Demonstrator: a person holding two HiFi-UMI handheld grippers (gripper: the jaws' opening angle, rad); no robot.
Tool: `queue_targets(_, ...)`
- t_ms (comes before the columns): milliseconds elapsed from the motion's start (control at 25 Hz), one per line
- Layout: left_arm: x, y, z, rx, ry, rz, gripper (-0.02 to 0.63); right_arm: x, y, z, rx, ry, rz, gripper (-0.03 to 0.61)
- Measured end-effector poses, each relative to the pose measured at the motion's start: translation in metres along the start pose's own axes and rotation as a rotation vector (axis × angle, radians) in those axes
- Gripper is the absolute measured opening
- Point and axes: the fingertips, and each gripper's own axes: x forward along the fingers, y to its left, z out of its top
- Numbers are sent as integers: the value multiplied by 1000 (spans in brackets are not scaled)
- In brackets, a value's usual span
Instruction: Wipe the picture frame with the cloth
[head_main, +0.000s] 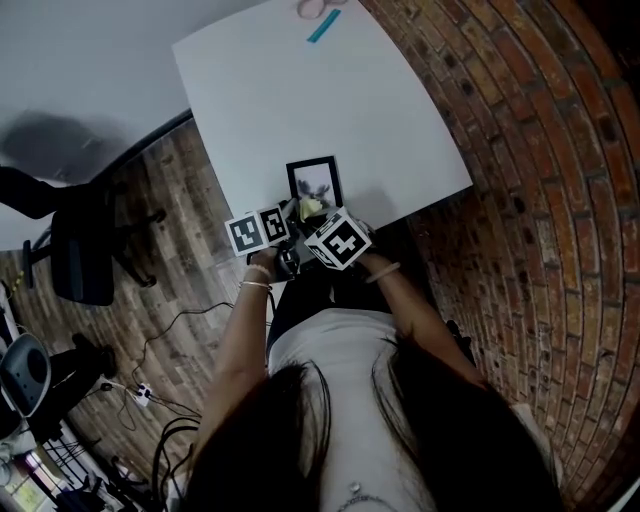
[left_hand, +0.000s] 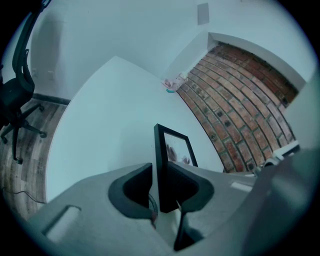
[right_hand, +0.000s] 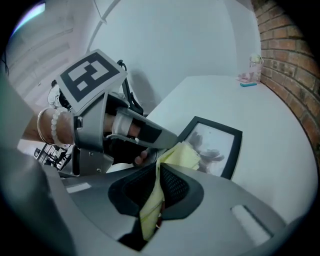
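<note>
My left gripper (left_hand: 159, 186) clamps the picture frame (left_hand: 176, 148) at lower centre, so my right gripper (right_hand: 157, 189), pinching the cloth (right_hand: 181, 156), should sweep flat and lightly.

table (head_main: 300, 100) past the picture frame (head_main: 314, 182) is wide open, just small clutter (head_main: 323, 27) at the far corner. near edge is cramped: left gripper (left_hand: 159, 172), right gripper (right_hand: 157, 175) and its cloth (right_hand: 182, 155) all bunched at the frame.

picture frame (head_main: 314, 182) at table's (head_main: 290, 90) near edge, cloth (head_main: 311, 207) at frame's near side, chair (head_main: 82, 255) left of table
</note>
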Motion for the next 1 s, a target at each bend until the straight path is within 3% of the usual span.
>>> queue_targets(240, 1, -1, -1, -6, -1, -2, 97, 4, 9, 4, -43, 0, 28, 32)
queue_targets(560, -1, 1, 0, -22, 0, -17, 95, -3, 15, 16, -7, -24, 106, 32)
queue_targets(1000, -1, 0, 0, -45, 10, -42, 89, 8, 7, 17, -7, -21, 73, 32)
